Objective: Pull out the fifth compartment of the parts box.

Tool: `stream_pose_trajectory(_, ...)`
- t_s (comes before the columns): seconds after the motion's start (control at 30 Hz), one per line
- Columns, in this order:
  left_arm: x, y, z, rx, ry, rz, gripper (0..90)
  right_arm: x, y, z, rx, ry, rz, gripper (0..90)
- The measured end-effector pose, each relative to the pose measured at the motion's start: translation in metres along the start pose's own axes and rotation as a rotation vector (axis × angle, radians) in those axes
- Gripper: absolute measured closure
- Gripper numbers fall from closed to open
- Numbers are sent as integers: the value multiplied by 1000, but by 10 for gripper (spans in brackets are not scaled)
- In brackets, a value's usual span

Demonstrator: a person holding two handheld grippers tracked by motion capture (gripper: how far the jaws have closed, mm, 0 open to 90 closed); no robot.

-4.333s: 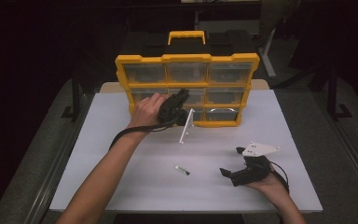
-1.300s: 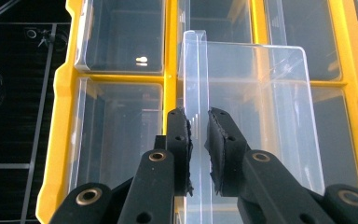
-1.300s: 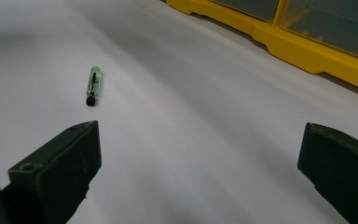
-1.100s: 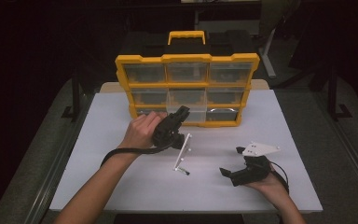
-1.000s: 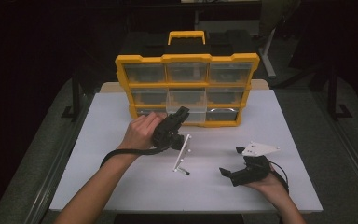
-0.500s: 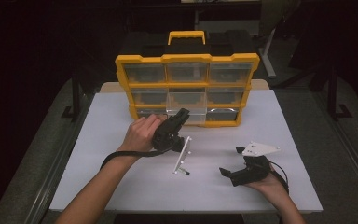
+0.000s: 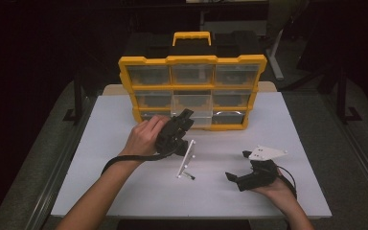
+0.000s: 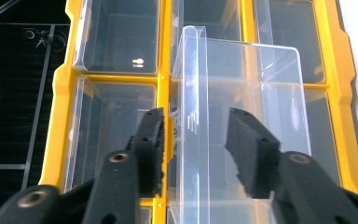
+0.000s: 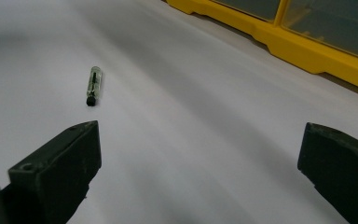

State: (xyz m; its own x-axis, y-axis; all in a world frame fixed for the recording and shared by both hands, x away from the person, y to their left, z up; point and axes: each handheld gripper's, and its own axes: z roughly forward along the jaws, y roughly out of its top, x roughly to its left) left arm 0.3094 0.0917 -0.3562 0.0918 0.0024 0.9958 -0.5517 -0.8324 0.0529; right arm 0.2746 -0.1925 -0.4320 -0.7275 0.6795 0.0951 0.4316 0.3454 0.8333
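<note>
A clear plastic drawer (image 8: 261, 84) stands on the white table in front of the yellow organizer (image 7: 191, 60); from above I mostly see its pale edge (image 7: 186, 158). My left gripper (image 8: 196, 126) straddles one wall of the drawer. Its jaws have just been opening, and the pads now stand clear of the wall on both sides. In the high view the left gripper (image 7: 182, 127) points at the organizer. My right gripper (image 7: 238, 165) rests open at the front right with nothing between its jaws. A small clear tube with a black tip (image 9: 92, 85) lies on the table ahead of it.
The organizer (image 8: 165, 70) has rows of clear drawers and a carry handle on top, and stands at the back of the table (image 7: 292, 124). The small tube (image 7: 188, 176) lies just in front of the drawer's edge. Dark floor surrounds the table.
Over the last four seconds my left hand carried the drawer from the organizer's front toward the middle of the table. In the last second both hands stayed put.
</note>
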Motion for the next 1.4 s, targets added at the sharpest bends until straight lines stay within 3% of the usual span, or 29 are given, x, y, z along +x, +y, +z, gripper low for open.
stream_pose_trajectory(0.33,2,2,-7,-8,-4,-9,390,0,0,-1,-3,0,-1,0)
stream_pose_trajectory(0.6,-2,2,-13,-9,4,-12,314,0,0,-1,-3,-1,-2,0)
stream_pose_trajectory(1.4,-36,0,-28,-11,-6,-38,139,0,0,0,-3,0,-3,0)
